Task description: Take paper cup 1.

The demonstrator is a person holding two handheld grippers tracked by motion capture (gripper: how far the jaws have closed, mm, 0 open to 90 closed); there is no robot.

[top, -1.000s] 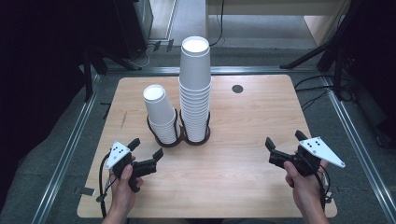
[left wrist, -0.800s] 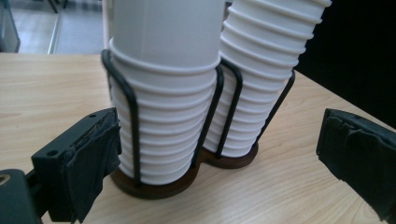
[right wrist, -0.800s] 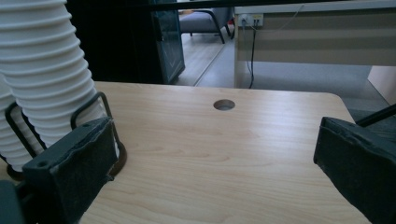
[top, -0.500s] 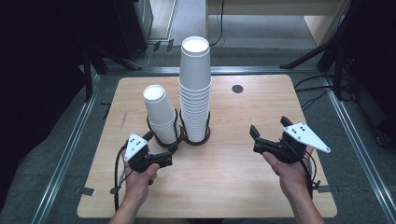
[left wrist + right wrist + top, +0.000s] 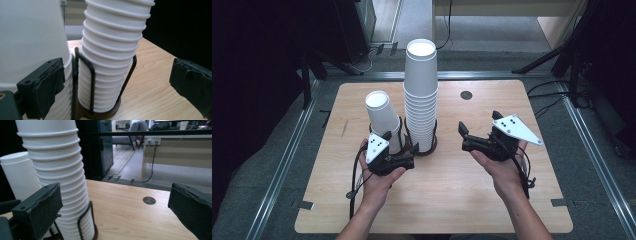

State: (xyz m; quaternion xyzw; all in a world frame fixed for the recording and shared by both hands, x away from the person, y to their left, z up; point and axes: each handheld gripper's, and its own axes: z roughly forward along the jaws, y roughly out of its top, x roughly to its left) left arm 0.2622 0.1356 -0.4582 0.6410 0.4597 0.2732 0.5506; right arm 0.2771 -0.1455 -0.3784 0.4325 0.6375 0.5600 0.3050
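Your left tongs (image 5: 404, 150) sit at the foot of the two cup stacks, jaws spread wide and gripping nothing. In the left gripper view the tall stack (image 5: 110, 57) stands upright in its black wire holder (image 5: 91, 82) between the jaws, with the short stack (image 5: 30, 42) touching the holder at about 9 o'clock. On the bench (image 5: 447, 200) the short stack (image 5: 382, 117) stands just beside the tall one (image 5: 421, 95), at its 9 o'clock. Your right tongs (image 5: 466, 137) hover at 3 o'clock of the tall stack, near it but apart, jaws wide and empty. A small round hole (image 5: 466, 95) lies in the bench at about 1 o'clock of the tall stack.
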